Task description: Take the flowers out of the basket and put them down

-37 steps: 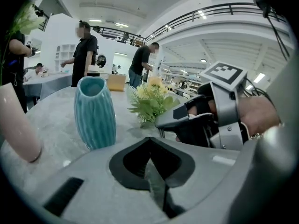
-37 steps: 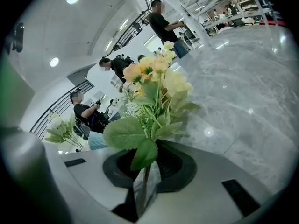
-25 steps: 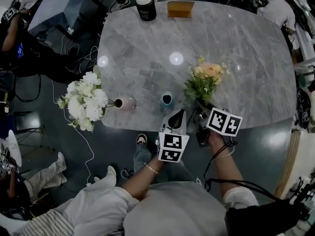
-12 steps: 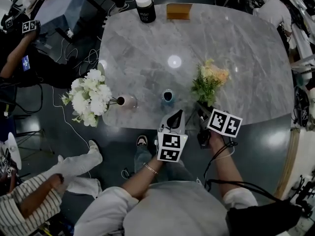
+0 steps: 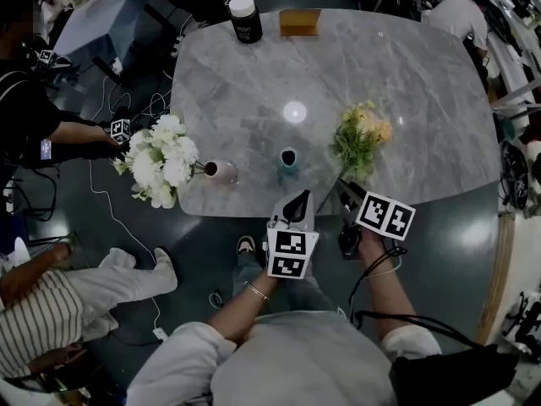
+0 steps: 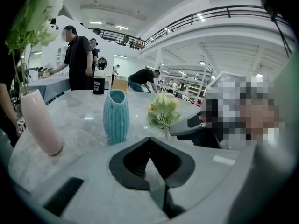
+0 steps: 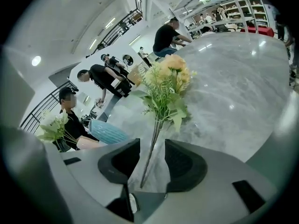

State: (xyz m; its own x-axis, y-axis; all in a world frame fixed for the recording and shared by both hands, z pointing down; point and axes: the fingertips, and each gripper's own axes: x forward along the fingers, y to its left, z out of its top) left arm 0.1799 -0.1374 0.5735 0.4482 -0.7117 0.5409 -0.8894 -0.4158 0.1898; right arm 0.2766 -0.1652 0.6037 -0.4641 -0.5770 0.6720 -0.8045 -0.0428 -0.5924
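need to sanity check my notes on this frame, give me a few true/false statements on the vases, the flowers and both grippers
The teal vase holds flowers. False: it is empty; the white flowers stand in the pink vase.
The left gripper has its jaws shut on nothing. True.
The right gripper clamps the stem. False: its jaws stand apart, having just been opening, with the stem loose between them.
The peach bouquet lies on the marble table. True.

Glossy grey marble table (image 5: pixel 406 83), ribbed glazed teal vase (image 6: pixel 116 115)
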